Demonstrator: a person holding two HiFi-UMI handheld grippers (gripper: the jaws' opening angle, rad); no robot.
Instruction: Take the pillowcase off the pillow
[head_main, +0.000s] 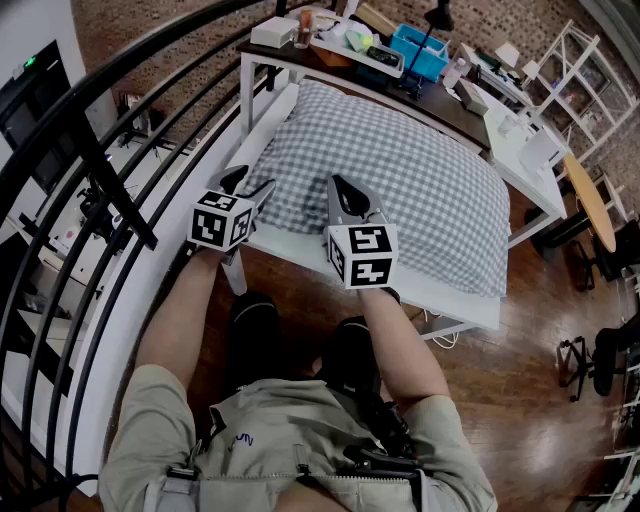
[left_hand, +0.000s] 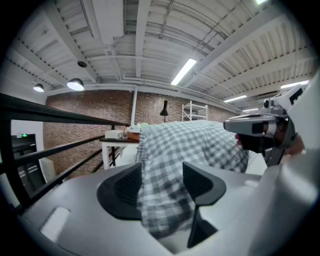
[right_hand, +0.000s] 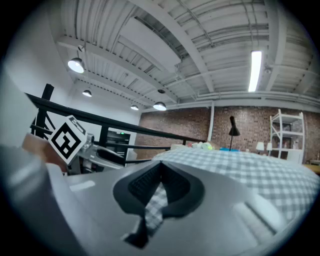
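Note:
A pillow in a blue-and-white checked pillowcase lies on a white table. My left gripper is at the pillow's near left corner. In the left gripper view its jaws stand wide apart around a hanging fold of the checked cloth, so the left gripper is open. My right gripper sits on the pillow's near edge, just right of the left one. In the right gripper view the right gripper is shut on a pinch of the checked pillowcase.
A black railing curves close along my left. Behind the pillow stands a dark desk with a blue bin, a lamp and small items. A white shelf and a round wooden table stand at the right.

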